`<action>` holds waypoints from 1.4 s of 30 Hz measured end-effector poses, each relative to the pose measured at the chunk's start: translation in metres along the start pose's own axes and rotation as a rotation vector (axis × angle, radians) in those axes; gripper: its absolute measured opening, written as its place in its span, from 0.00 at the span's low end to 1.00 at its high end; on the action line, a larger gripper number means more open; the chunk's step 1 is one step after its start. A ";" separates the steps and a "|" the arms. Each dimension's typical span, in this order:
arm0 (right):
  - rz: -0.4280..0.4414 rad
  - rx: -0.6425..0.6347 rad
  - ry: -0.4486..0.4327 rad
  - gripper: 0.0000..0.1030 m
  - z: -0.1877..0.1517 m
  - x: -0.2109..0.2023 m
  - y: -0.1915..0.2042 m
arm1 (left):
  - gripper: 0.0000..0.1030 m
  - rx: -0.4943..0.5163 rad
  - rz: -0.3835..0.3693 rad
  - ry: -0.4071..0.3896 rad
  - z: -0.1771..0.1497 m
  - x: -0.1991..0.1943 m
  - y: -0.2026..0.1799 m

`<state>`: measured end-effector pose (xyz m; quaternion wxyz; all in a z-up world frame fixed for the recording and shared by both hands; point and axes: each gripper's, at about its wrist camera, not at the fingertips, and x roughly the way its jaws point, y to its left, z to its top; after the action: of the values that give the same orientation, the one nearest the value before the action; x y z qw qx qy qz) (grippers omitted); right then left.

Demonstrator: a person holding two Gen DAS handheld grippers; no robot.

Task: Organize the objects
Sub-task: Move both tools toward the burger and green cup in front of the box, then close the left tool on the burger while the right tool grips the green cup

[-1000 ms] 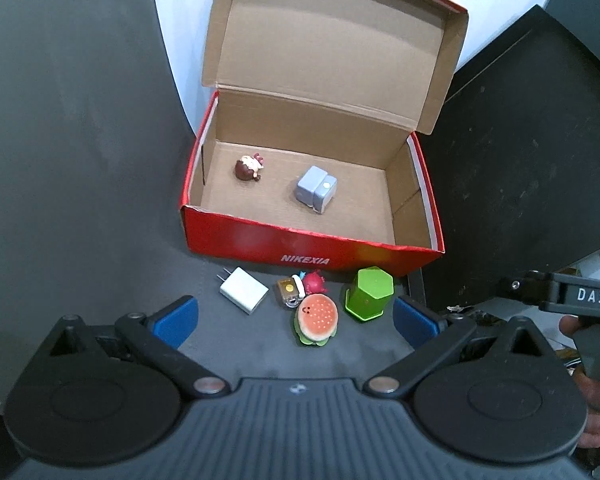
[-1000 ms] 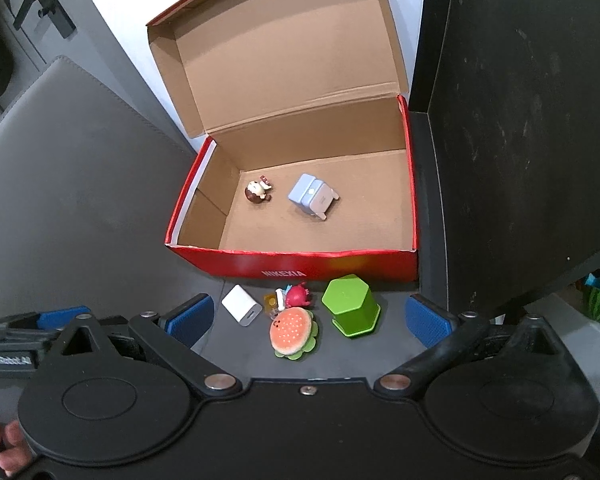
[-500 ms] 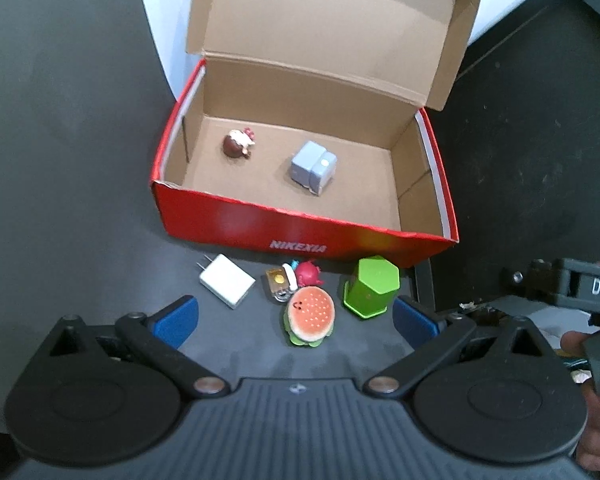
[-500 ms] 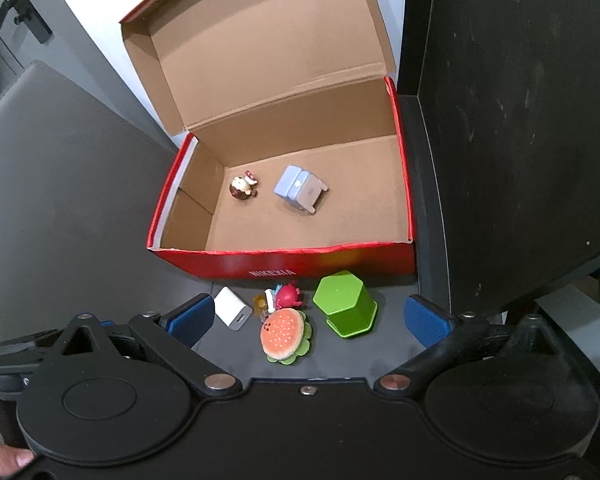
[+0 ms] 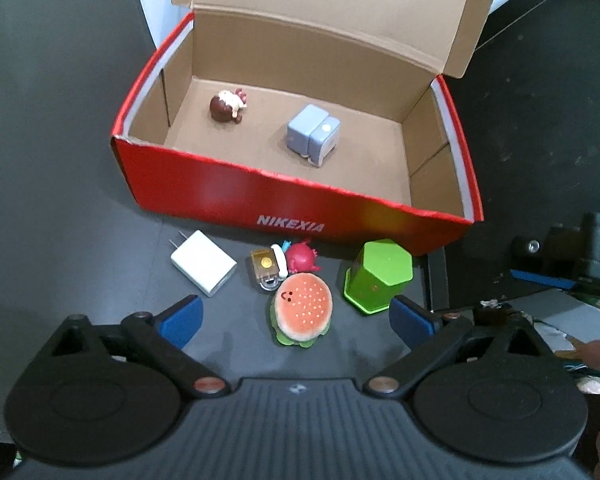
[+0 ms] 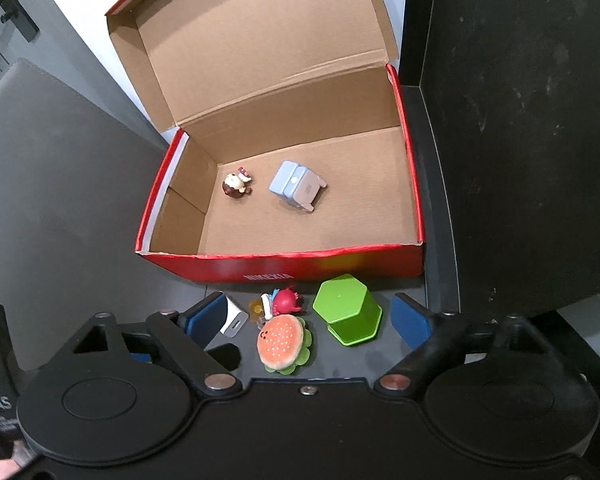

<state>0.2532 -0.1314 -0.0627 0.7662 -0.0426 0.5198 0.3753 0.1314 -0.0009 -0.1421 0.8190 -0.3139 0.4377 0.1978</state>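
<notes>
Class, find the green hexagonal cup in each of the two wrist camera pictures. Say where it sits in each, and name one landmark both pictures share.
Left wrist view: the green hexagonal cup stands right of centre, low, in front of the red box's right end.
Right wrist view: the cup is just right of centre, low, before the box's front wall.
Shared landmark: the burger toy, left of the cup.

Open red box (image 6: 284, 270) on dark desk (image 6: 72, 216), holding doll figure (image 6: 236, 185) and blue-grey cube (image 6: 296, 186). Before its front wall: burger toy (image 6: 281, 344), green hexagonal cup (image 6: 348, 314), white charger (image 6: 234, 316). Right gripper (image 6: 308, 316) jaws spread, just been closing, burger and cup between.
</notes>
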 end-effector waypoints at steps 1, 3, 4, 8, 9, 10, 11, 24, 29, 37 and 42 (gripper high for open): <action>-0.004 -0.001 0.003 0.83 0.000 0.002 0.000 | 0.97 -0.002 0.001 0.002 0.000 0.003 -0.001; -0.010 0.002 0.013 0.81 0.000 0.007 -0.001 | 0.97 -0.005 0.003 0.006 -0.001 0.009 -0.002; -0.013 0.003 0.016 0.81 0.000 0.009 -0.002 | 0.97 -0.008 0.006 0.005 -0.002 0.012 -0.002; -0.023 0.008 0.030 0.80 -0.003 0.020 -0.001 | 0.96 -0.017 0.013 0.008 -0.003 0.023 -0.004; -0.026 0.009 0.034 0.80 -0.004 0.024 -0.001 | 0.95 -0.018 0.016 0.007 -0.003 0.026 -0.004; -0.029 0.011 0.036 0.80 -0.005 0.026 -0.001 | 0.94 -0.020 0.019 0.007 -0.003 0.029 -0.005; -0.031 0.013 0.037 0.80 -0.006 0.028 -0.001 | 0.94 -0.022 0.022 0.006 -0.004 0.031 -0.005; -0.070 0.044 0.046 0.80 -0.010 0.044 -0.006 | 0.74 -0.044 0.014 0.033 -0.015 0.069 -0.006; -0.079 0.055 0.054 0.80 -0.010 0.050 -0.008 | 0.74 -0.042 0.023 0.033 -0.018 0.077 -0.007; -0.098 0.083 0.060 0.80 -0.009 0.059 -0.009 | 0.47 -0.032 0.030 0.039 -0.023 0.085 -0.007; -0.120 0.086 0.073 0.80 -0.012 0.068 -0.009 | 0.41 -0.042 0.038 0.049 -0.022 0.079 -0.007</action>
<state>0.2622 -0.1069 -0.1276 0.7690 -0.0545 0.5595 0.3044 0.1647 -0.0169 -0.2153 0.7975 -0.3271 0.4592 0.2147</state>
